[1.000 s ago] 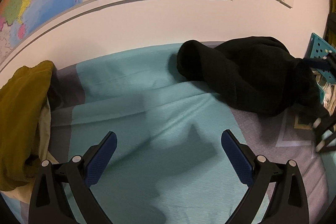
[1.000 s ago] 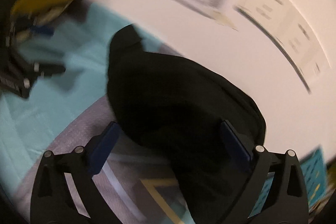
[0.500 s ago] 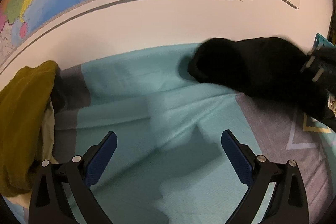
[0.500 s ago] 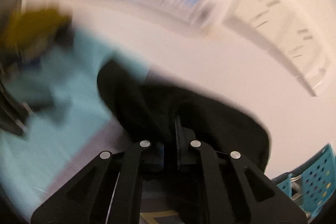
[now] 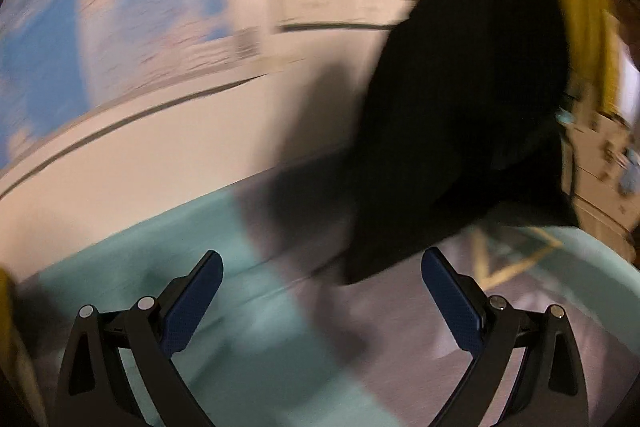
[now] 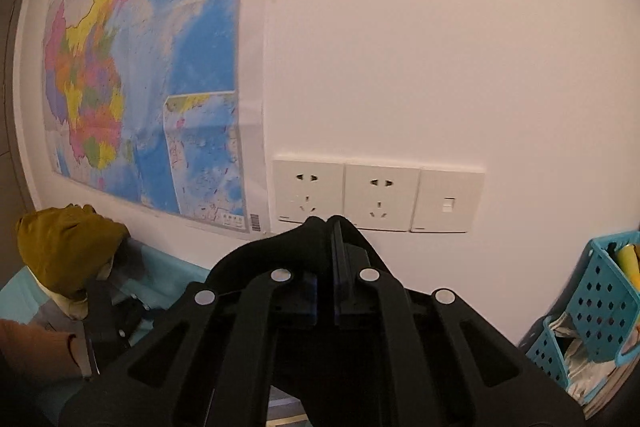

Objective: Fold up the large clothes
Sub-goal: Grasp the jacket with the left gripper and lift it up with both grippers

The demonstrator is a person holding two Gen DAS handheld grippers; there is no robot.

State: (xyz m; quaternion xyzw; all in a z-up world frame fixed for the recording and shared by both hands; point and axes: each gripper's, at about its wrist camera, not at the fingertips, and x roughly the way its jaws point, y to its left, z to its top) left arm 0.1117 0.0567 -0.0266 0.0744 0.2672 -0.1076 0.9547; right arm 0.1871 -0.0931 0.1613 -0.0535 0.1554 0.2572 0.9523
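Right tongs (image 6: 327, 227) clamped together on black garment (image 5: 460, 115), fabric bunched over the tips, pointing at wall sockets (image 6: 344, 197) beside map (image 6: 152, 67). Garment hangs in air above bed (image 5: 240, 307), lower edge clear of teal sheet. Left tongs (image 5: 322, 301) spread apart, empty, low over bed. Mustard garment (image 6: 64, 247) heaped at bed's far left. Teal basket (image 6: 600, 291) at right.

Bed against the wall, garment lifted above it

The garment (image 5: 472, 99) hangs over the bed (image 5: 256, 327). On the wall, the map (image 6: 152, 75) is left of the sockets (image 6: 344, 195); the basket (image 6: 600, 299) stands right.
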